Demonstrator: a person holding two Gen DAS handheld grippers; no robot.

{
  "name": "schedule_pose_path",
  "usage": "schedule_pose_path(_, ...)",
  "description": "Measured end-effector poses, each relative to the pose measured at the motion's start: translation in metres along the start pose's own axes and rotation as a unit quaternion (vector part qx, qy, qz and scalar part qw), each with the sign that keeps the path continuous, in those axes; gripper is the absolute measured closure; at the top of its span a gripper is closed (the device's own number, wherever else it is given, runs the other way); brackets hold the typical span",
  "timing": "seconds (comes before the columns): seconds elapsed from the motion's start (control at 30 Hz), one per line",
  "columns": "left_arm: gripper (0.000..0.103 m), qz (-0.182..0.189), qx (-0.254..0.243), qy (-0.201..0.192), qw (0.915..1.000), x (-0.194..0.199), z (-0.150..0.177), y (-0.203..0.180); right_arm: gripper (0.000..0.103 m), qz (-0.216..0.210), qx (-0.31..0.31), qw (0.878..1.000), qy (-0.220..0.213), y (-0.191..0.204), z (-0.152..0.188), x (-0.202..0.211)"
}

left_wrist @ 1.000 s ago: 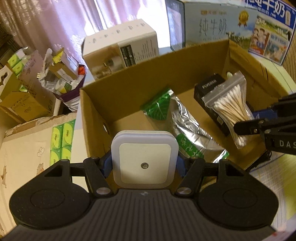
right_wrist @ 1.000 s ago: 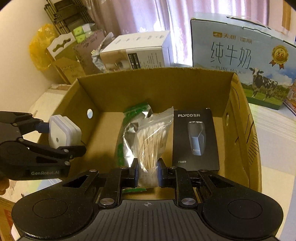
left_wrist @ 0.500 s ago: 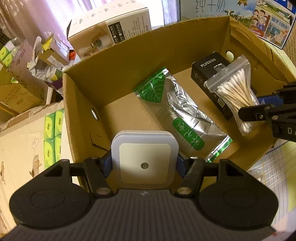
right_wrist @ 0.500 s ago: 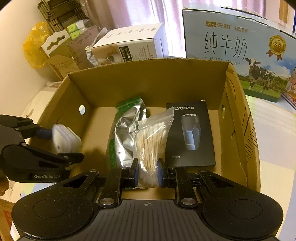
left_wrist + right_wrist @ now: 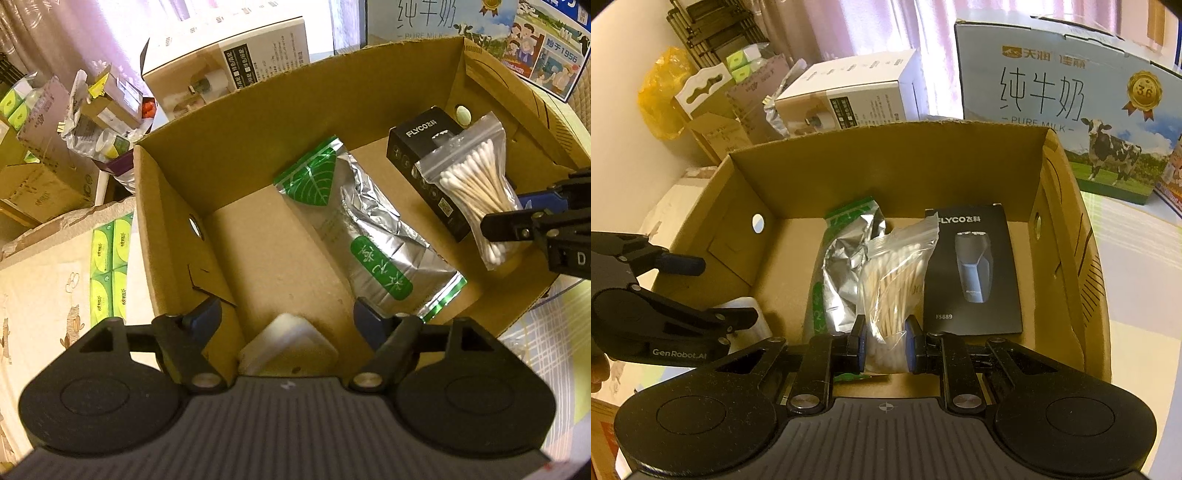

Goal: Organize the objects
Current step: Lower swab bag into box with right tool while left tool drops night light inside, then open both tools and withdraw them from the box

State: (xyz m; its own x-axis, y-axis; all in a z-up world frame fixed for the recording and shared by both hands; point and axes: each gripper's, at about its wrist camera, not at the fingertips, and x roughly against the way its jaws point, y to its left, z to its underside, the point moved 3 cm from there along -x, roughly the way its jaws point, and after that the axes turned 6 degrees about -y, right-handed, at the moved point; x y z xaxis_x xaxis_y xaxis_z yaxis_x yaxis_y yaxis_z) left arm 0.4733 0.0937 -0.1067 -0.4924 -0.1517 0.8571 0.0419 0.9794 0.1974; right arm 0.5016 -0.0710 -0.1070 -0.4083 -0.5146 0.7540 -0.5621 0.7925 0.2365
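Observation:
An open cardboard box (image 5: 258,122) (image 5: 886,158) holds a silver and green foil pouch (image 5: 373,229) (image 5: 846,258) and a black shaver box (image 5: 417,147) (image 5: 971,273). My left gripper (image 5: 288,317) (image 5: 713,291) hovers over the box's near left corner, its jaws opening with nothing pressed between them. Below it, the white square night light (image 5: 288,343) (image 5: 746,314) lies tilted on the box floor. My right gripper (image 5: 884,343) (image 5: 517,210) is shut on the lower end of a clear bag of cotton swabs (image 5: 894,280) (image 5: 476,184), held above the pouch and shaver box.
Behind the box stand a white carton (image 5: 860,99) (image 5: 236,70) and a blue milk case (image 5: 1071,99). Left of the box are stacked cartons (image 5: 44,177), green tissue packs (image 5: 110,269) and a yellow bag (image 5: 661,92). A patterned cloth (image 5: 554,325) lies at the right.
My left gripper's jaws have spread and let go of the night light, which has dropped to the box floor. The right gripper still grips the swab bag in place.

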Motion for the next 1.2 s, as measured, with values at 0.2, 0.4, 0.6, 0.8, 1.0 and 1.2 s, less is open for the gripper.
schedule_pose_path(0.2,0.023,0.0,0.005,-0.006,1.0,0.004,0.001,0.001,0.065,-0.002,0.004,0.999,-0.036,0.004,-0.006,0.008)
schedule_pose_path(0.4,0.014,-0.006,0.003,-0.022,0.9997,0.013,0.0,0.001,0.035,0.003,0.003,0.997,-0.071,0.005,-0.012,0.021)
schedule_pose_path(0.6,0.012,-0.007,0.009,-0.035,0.9993,0.023,-0.002,0.003,0.033,0.015,0.006,0.997,-0.082,0.003,-0.011,0.037)
schedule_pose_path(0.8,0.008,-0.018,0.022,-0.063,0.9976,0.044,-0.001,0.008,0.032,0.021,0.003,0.994,-0.105,-0.002,-0.006,0.061)
schedule_pose_path(1.0,0.008,-0.015,0.04,-0.088,0.9952,0.071,0.002,0.011,0.032,0.018,-0.008,0.992,-0.128,-0.003,-0.001,0.086)
schedule_pose_path(1.2,0.007,-0.015,0.052,-0.107,0.9927,0.097,0.008,0.011,0.032,0.008,-0.02,0.989,-0.149,0.0,0.004,0.112)
